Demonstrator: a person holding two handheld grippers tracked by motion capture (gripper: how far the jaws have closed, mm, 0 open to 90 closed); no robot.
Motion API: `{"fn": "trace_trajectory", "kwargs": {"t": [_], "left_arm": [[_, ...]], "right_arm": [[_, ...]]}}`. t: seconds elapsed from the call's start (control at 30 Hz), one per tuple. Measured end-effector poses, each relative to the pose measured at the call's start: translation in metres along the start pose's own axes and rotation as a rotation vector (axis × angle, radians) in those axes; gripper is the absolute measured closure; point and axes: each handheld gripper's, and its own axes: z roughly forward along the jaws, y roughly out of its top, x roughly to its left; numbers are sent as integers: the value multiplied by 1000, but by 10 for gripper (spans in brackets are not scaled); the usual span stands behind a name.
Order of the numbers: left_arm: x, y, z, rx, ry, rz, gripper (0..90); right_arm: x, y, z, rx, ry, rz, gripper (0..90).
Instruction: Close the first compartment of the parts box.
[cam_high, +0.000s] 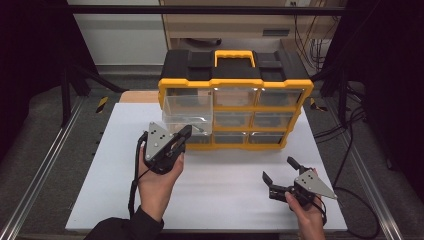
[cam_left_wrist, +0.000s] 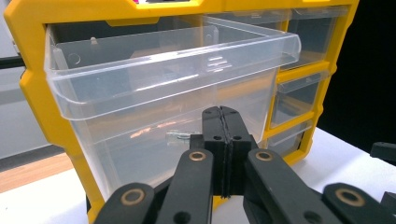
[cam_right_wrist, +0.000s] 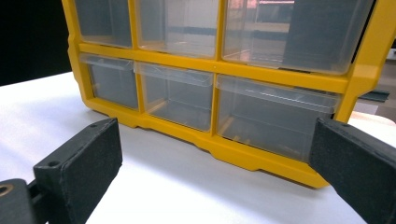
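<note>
From above, we see the clear drawer (cam_high: 187, 116) pulled out of the yellow organizer (cam_high: 235, 85) at its 9 o'clock. The left gripper (cam_left_wrist: 222, 122), jaws together on nothing, perhaps pushes it in next. The right gripper (cam_right_wrist: 212, 172) waits wide apart.

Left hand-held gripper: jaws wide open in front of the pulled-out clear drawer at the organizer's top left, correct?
Not quite. The left hand-held gripper has its jaws shut, pressed together, as the left gripper view shows. It does sit in front of the pulled-out clear drawer at the organizer's top left.
</note>
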Motion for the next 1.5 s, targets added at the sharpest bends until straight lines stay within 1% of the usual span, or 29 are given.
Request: {"fn": "trace_trajectory", "kwargs": {"t": [0.1,0.13,0.23,0.37,0.4,0.5,0.67,0.73,0.87,0.93,1.07,1.27,1.37,1.5], "left_arm": [[2,0,2,5,7,-5,893],[2,1,3,7,11,1,893],[4,3,6,12,10,-11,893],[9,6,12,20,21,-15,893],[10,6,13,20,18,-26,893],[14,8,16,21,24,-26,893],[17,8,22,30,11,-49,894],[18,10,23,28,12,-47,894],[20,12,23,29,22,-35,893],[20,13,24,26,24,-43,893],[21,14,25,30,50,-23,893],[28,9,29,32,45,-40,894],[30,8,32,29,39,-40,893],[31,9,35,32,43,-38,893]], "right_arm": [[0,0,0,3,3,3,28],[0,0,0,3,5,4,28],[0,0,0,6,7,5,27],[1,-1,1,10,16,5,27],[1,-1,1,12,17,4,27],[1,-1,2,12,16,3,27],[1,-2,2,18,20,8,30],[1,-2,2,17,19,7,30],[0,-2,2,12,15,20,31],[0,-2,1,10,14,22,31],[1,-1,0,9,16,19,31],[1,-2,2,18,14,9,31],[1,-3,3,21,12,3,31],[-1,-4,4,20,12,12,31]]}}
